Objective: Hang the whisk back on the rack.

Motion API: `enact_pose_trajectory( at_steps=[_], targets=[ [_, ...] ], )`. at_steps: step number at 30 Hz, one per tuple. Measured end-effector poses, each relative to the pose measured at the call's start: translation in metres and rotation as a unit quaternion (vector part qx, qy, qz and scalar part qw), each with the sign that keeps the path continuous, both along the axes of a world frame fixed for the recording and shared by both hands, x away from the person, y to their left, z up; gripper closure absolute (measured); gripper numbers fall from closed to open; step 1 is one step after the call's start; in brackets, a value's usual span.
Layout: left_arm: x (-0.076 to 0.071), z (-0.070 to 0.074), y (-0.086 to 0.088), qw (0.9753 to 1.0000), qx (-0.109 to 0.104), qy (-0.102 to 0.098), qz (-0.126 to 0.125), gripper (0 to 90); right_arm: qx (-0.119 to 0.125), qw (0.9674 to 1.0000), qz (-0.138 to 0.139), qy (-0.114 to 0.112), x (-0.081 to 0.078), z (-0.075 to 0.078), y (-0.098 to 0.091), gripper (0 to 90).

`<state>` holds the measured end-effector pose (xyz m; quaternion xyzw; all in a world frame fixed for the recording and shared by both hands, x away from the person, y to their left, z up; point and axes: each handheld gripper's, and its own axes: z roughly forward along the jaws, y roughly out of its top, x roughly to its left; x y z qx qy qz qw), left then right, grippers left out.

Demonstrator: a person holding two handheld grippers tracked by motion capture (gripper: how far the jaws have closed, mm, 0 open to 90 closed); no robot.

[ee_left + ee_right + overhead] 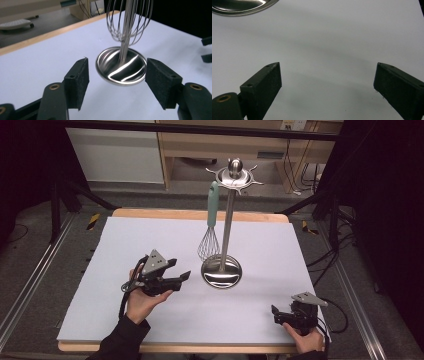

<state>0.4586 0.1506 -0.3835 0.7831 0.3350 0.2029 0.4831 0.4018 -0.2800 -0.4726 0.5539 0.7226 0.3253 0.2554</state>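
The whisk (211,222) hangs from the stand (226,215) at table centre. The left gripper (181,273), at the stand's nine o'clock, gapes empty. The right gripper (274,314), at five o'clock, is spread wide over bare table (125,245).

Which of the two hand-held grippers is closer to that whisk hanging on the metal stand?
Left. The left hand-held gripper is just beside the whisk, lower left of it; the right hand-held gripper sits far off near the table's front edge.

Both grippers (184,270) (274,314) low — fingers apart.
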Motion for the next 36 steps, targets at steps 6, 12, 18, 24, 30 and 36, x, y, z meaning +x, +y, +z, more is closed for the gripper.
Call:
enact_pose_trajectory(
  at_steps=[6,12,18,24,30,36],
  targets=[
    [0.002,-0.015,0.011,1.0,0.001,-0.003,-0.009,34.0,-0.005,1.0,-0.002,0.001,0.0,-0.001,0.0,8.2],
    [-0.003,-0.031,0.027,0.9989,0.023,0.028,0.029,32.4,-0.01,0.9999,-0.007,0.003,0.0,-0.001,-0.002,8.3],
    [-0.004,-0.042,0.04,0.9979,0.032,0.035,0.044,30.7,-0.012,0.9999,-0.011,0.005,0.0,-0.002,-0.004,8.2],
    [-0.005,-0.051,0.051,0.9968,0.031,0.042,0.06,29.1,-0.014,0.9998,-0.013,0.007,0.0,-0.002,-0.006,8.1],
    [-0.008,-0.064,0.07,0.9948,0.034,0.055,0.079,27.6,-0.016,0.9997,-0.015,0.01,0.0,-0.003,-0.008,8.0],
    [-0.004,-0.067,0.081,0.9934,0.032,0.058,0.093,26.7,-0.017,0.9997,-0.017,0.011,0.0,-0.003,-0.011,7.7]
  ],
)
